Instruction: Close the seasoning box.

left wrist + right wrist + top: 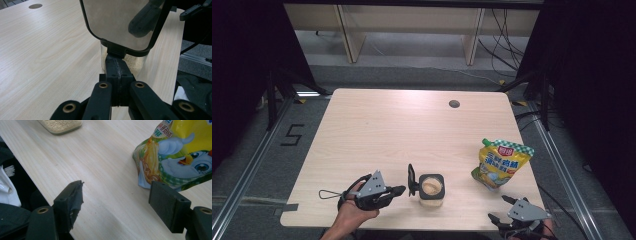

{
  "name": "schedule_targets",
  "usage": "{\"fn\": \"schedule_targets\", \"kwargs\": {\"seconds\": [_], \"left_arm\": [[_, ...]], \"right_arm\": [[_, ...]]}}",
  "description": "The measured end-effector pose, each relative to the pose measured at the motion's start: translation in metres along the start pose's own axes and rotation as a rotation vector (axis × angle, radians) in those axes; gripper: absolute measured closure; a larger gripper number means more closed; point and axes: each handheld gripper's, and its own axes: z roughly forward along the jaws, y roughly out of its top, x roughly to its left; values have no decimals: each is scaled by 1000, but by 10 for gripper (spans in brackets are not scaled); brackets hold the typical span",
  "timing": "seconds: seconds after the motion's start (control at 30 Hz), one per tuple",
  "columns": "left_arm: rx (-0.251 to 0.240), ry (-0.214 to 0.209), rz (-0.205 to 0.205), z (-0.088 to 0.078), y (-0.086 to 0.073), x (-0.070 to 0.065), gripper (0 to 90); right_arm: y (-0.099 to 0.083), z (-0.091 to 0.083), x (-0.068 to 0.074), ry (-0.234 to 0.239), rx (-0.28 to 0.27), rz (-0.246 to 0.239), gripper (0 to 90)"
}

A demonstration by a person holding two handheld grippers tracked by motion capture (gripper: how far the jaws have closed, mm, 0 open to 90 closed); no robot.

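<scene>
A clear square container point(431, 189) with a black rim holds pale grain near the table's front edge. Its hinged lid point(411, 180) stands upright on the left side. My left gripper point(398, 190) points right at the lid, jaws shut together with nothing between them. In the left gripper view the closed tips point(118, 62) rest against the hinge just under the lid point(117, 22), in front of the grain-filled container point(136, 62). My right gripper point(500, 209) hovers open at the front right edge. Its jaws point(118, 195) stand wide apart over bare wood, just short of a yellow snack bag point(180, 155).
The yellow snack bag point(499, 167) lies right of the container point(60, 125). A cable hole point(454, 103) sits near the far edge of the wooden table point(377, 130). Dark curtains and floor rails flank the table.
</scene>
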Motion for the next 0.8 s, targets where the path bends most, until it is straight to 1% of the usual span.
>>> {"fn": "schedule_targets", "kwargs": {"seconds": [0.07,0.1,0.17,0.23,0.3,0.33,0.37,0.4,0.43,0.47,0.5,0.53,0.57,0.6,0.63,0.7,0.73,0.8], "left_arm": [[-10,4,-10,2,3,-2,893],[-10,4,5,2,5,-1,893],[-16,5,-4,3,7,-3,893],[-16,-2,17,3,10,-2,893],[-23,-1,0,4,12,-4,893],[-19,-2,23,4,14,-3,893],[-27,-2,8,4,15,-5,893],[-16,-4,27,4,16,-4,893],[-26,-7,8,5,17,-6,893],[-13,-4,22,4,19,-6,892],[-12,-2,38,4,20,-6,892],[-12,2,41,4,20,-5,892],[-17,-3,22,4,20,-5,892],[-21,1,21,3,22,-5,892],[-22,1,38,3,23,-4,892],[-18,9,41,1,26,-4,892],[-12,10,39,1,26,-5,892],[-13,7,55,2,28,-4,892]], "right_arm": [[0,0,0,0,0,1,283],[0,0,0,1,1,0,283],[0,0,0,-2,3,2,283],[0,0,0,-2,1,-1,283],[-1,0,0,-4,0,-12,283],[-1,0,0,-2,5,-4,283],[-1,0,0,0,6,2,283],[-1,0,0,-1,4,-3,283],[-1,1,0,0,3,-7,283],[-1,1,1,-2,6,1,283],[-1,0,2,-1,16,16,283],[-1,0,0,-4,12,2,283],[-1,0,1,-3,11,6,283],[-1,1,0,-4,6,-1,283],[-1,1,0,-4,7,-2,283],[-1,1,1,1,13,7,283],[-1,1,0,2,12,-2,283],[-1,1,0,-4,7,-4,283]]}}
